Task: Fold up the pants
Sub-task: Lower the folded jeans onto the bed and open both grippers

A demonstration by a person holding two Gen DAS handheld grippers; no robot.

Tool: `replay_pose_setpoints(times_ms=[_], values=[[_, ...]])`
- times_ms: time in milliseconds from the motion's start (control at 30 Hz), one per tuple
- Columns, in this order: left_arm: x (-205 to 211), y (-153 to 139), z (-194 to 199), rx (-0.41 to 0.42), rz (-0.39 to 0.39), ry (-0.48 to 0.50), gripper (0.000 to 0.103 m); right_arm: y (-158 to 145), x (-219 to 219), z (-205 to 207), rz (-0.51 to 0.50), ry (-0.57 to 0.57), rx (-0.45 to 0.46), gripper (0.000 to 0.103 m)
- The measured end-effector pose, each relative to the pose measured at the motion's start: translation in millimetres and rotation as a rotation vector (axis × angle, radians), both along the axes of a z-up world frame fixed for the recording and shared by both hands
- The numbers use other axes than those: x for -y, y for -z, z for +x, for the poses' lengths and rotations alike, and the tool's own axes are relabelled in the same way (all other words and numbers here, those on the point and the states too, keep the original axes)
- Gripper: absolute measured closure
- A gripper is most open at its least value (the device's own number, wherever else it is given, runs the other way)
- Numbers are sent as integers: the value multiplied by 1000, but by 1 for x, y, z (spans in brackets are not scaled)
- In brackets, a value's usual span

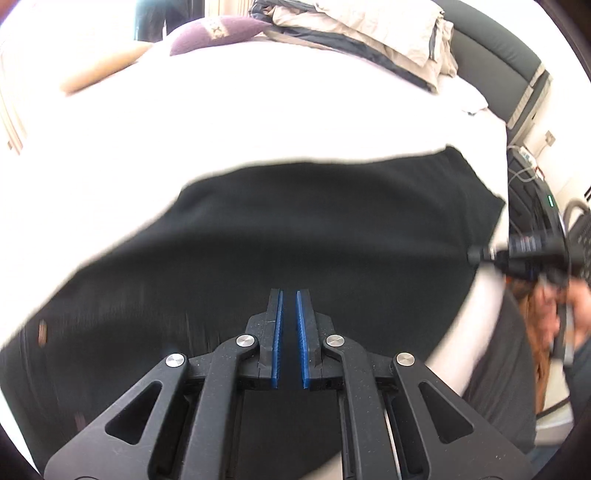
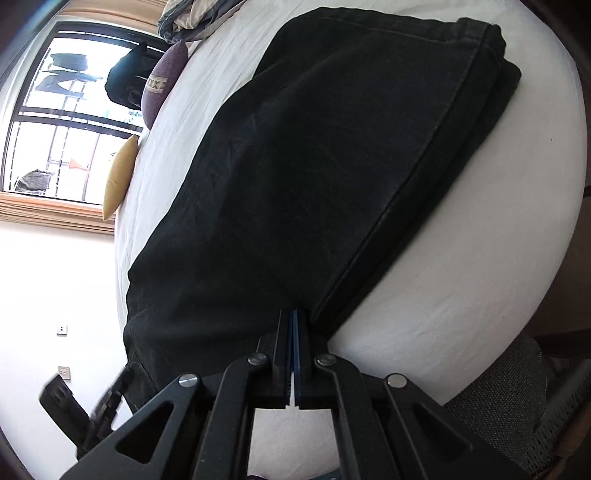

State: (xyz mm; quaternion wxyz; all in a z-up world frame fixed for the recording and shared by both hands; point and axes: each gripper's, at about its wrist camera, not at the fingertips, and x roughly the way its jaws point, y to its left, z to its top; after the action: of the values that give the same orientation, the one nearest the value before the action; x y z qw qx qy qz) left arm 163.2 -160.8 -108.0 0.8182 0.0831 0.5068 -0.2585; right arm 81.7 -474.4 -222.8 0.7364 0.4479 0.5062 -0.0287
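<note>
Black pants [image 1: 295, 229] lie folded on the white bed sheet [image 1: 258, 122]. My left gripper [image 1: 289, 295] hovers over their middle, its blue pads a narrow slit apart. The slit shows only dark cloth, and whether any is pinched I cannot tell. In the right wrist view the pants [image 2: 314, 166] run away from me as a long flat stack with a stitched seam along the right edge. My right gripper [image 2: 293, 314] is shut, pads pressed together, its tips at the pants' near corner. No cloth shows between the pads.
A folded beige and grey blanket [image 1: 369, 33] and a purple cushion [image 1: 218, 31] lie at the far side of the bed. A yellow cushion [image 2: 118, 177] leans near the window [image 2: 66, 110]. A person's hand [image 1: 576, 314] and a mesh chair [image 2: 498, 406] are at the bed's near edge.
</note>
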Motion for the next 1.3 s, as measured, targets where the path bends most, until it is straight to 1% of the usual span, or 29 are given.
replay_pose_setpoints(times_ms=[33, 100, 133, 167, 200, 267, 300, 333, 367, 433, 467, 533, 567, 633, 667, 700, 733, 767, 833, 867, 933, 967, 1033, 1067, 1100, 1133, 1167, 1233, 1300], values=[[8, 2, 16, -19, -20, 11, 96, 1, 0, 3, -2, -1, 3, 103], [30, 15, 46, -84, -43, 76, 96, 5, 4, -3, 18, 7, 15, 103], [41, 27, 59, -121, -18, 99, 96, 7, 5, -4, 28, 11, 19, 103], [50, 43, 71, -151, 25, 109, 96, 8, 6, -6, 30, 10, 22, 103], [53, 56, 84, -185, 27, 108, 96, 8, 7, -7, 28, 9, 23, 103], [47, 62, 109, -223, -60, 66, 96, 7, 8, -12, 20, 11, 23, 103], [41, 63, 120, -251, -101, 18, 96, 6, 8, -14, 14, 10, 22, 103], [36, 61, 128, -246, -112, -29, 96, 5, 9, -16, 6, 8, 19, 103], [33, 58, 133, -210, -86, -68, 96, 4, 8, -17, -2, 4, 16, 103], [32, 56, 136, -185, -71, -87, 96, -5, 6, -17, -44, -12, 2, 103], [33, 55, 134, -163, -49, -84, 96, -12, 3, -15, -75, -20, -10, 103], [40, 45, 120, -58, 58, -91, 96, -31, -4, -12, -119, -40, 5, 103], [46, 37, 112, -17, 75, -90, 96, -40, -9, -6, -130, -60, 34, 97], [62, 24, 98, -13, -10, -26, 96, -53, -26, 13, -111, -133, 107, 97], [77, 24, 93, -19, -14, 26, 96, -56, -36, 24, -101, -169, 131, 97], [93, 29, 89, -26, 13, 77, 96, -55, -45, 35, -92, -202, 149, 96], [106, 40, 89, -51, 51, 106, 96, -50, -52, 45, -70, -234, 171, 96], [111, 54, 92, -81, 78, 103, 96, -42, -55, 54, -62, -248, 161, 96], [100, 61, 102, -105, -2, 48, 96, -21, -48, 62, -120, -217, 64, 96], [92, 61, 109, -113, -7, 0, 96, -14, -39, 60, -126, -194, 59, 103], [77, 58, 117, -64, 43, -53, 96, -7, -18, 47, -95, -134, 57, 103], [69, 57, 120, -37, 77, -71, 96, -8, -9, 40, -117, -114, 50, 103], [55, 55, 129, -3, 115, -124, 96, -15, 7, 22, -184, -59, 23, 103], [51, 50, 131, 41, 172, -169, 96, -20, 14, 13, -224, -33, 0, 103], [47, 43, 133, 68, 179, -188, 96, -28, 19, 6, -271, -6, -17, 103], [45, 36, 132, 73, 152, -192, 96, -37, 25, 3, -287, 12, -4, 101], [50, 30, 127, 70, 114, -174, 96, -47, 30, 3, -278, 20, 36, 100], [78, 21, 110, 72, 58, -82, 96, -62, 34, 12, -248, 2, 121, 99], [112, 27, 95, 42, 46, 4, 96, -64, 33, 29, -219, -30, 155, 90]])
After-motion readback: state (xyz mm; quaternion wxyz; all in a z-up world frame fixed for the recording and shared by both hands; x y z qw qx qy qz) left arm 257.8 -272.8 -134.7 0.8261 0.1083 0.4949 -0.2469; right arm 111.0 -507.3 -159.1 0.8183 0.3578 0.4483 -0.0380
